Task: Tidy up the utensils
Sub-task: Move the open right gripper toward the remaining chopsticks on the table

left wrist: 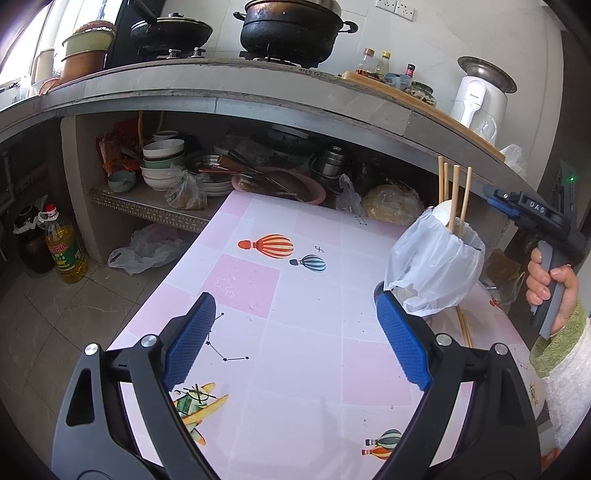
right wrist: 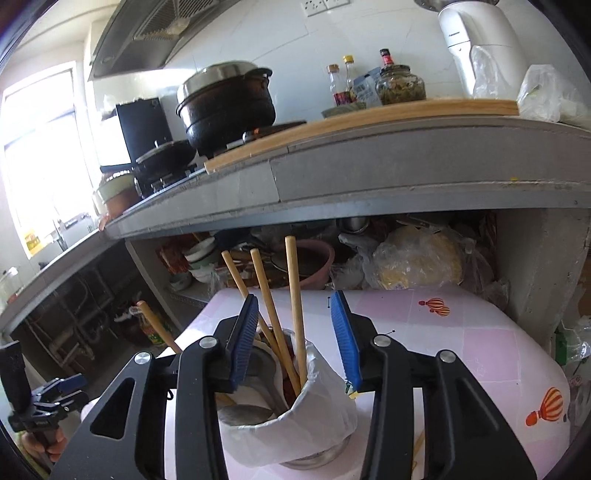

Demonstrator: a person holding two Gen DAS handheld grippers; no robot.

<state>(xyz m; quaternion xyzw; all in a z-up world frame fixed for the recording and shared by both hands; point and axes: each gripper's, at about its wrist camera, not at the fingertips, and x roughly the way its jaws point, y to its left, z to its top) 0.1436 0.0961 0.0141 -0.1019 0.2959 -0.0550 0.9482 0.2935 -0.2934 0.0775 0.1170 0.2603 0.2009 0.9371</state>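
Your table (left wrist: 314, 295) is the biggest thing here: a smooth, glossy cloth of pale pink and white squares printed with striped balloons, stars and a little plane. Behind it runs a grey concrete counter (left wrist: 229, 92) with rough edges, carrying a sooty black round pot (left wrist: 291, 29).

On the table's right side stands the utensil holder (right wrist: 295, 417), a round metal cup with a shiny rim at its base, wrapped in a thin, crinkled white plastic bag (left wrist: 436, 269). Straight, round wooden chopsticks (right wrist: 295, 306) stand tilted in it, fanning outward at their tops, and a pale rounded spoon (left wrist: 445, 216) leans among them. More chopsticks (left wrist: 463, 328) lie flat on the cloth just beside the holder's base; how many is hard to tell, since the bag hides most of them.

Your right gripper (right wrist: 295, 339) hangs over the holder with its ridged blue pads partly spread. The chopsticks rise between them, and the pads do not seem to press on any stick. Your left gripper (left wrist: 295, 339) is spread wide over bare cloth, grasping nothing, its right pad just beside the bag.
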